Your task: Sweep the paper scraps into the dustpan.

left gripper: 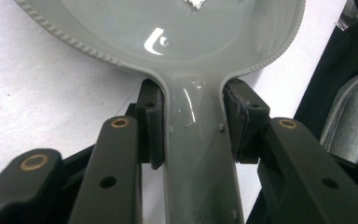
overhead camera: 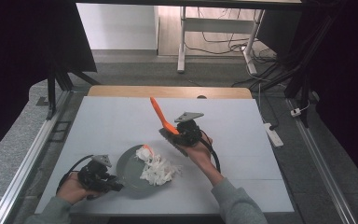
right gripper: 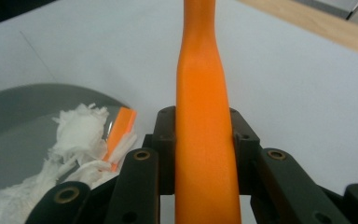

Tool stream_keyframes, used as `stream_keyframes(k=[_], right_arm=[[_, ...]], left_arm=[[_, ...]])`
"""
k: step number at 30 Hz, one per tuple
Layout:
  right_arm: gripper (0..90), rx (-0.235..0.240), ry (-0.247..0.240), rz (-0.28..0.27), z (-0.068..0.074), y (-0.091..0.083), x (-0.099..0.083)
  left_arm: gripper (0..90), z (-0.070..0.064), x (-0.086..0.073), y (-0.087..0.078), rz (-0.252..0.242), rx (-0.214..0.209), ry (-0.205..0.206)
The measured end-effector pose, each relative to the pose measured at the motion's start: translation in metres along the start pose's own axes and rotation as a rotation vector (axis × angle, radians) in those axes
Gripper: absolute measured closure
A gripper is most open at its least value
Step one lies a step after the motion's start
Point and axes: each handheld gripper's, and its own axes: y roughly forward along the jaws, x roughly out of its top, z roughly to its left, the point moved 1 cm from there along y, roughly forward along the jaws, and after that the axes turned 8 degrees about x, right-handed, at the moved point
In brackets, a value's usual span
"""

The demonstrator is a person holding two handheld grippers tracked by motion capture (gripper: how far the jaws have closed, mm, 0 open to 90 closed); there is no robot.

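Grey dustpan (overhead camera: 131,171), glossy, with a finely ribbed rim and a grey handle (left gripper: 196,154). White shredded paper (overhead camera: 158,170) heaped on the pan, plain, no print. Bright orange brush handle (right gripper: 204,140), uniform in tone; a small orange strip (right gripper: 120,128) among the white shreds. Black left gripper (left gripper: 193,126) and black right gripper (right gripper: 204,130), with brass-coloured rivets on the jaw links and grey three-cornered top plates. Pale grey-white table top (overhead camera: 116,121), unpatterned, edged at the far side by a light wood strip (overhead camera: 168,91). Grey sleeves.
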Motion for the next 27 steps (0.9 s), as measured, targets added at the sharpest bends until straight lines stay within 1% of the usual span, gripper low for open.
stream_keyframes(k=[5, 13, 15, 20, 24, 27], right_arm=[[70.2, 0.01, 0.0, 0.043, 0.002, 0.01, -0.003], [70.2, 0.026, -0.014, 0.094, 0.01, 0.022, -0.007], [70.2, 0.035, -0.024, 0.105, 0.014, 0.026, -0.008], [70.2, 0.061, -0.03, 0.132, 0.026, 0.033, -0.009], [70.2, 0.069, -0.056, 0.138, 0.037, 0.039, -0.009], [70.2, 0.078, -0.068, 0.132, 0.045, 0.04, -0.008]], left_arm=[[61.3, -0.001, 0.0, 0.0, -0.001, 0.001, -0.002], [61.3, -0.001, 0.001, 0.001, -0.002, 0.002, -0.003], [61.3, -0.002, 0.001, 0.001, -0.001, 0.004, -0.002], [61.3, -0.003, 0.003, 0.002, -0.002, 0.004, -0.002], [61.3, -0.004, 0.004, 0.003, -0.003, 0.006, -0.004], [61.3, -0.005, 0.004, 0.003, -0.001, 0.008, -0.001]])
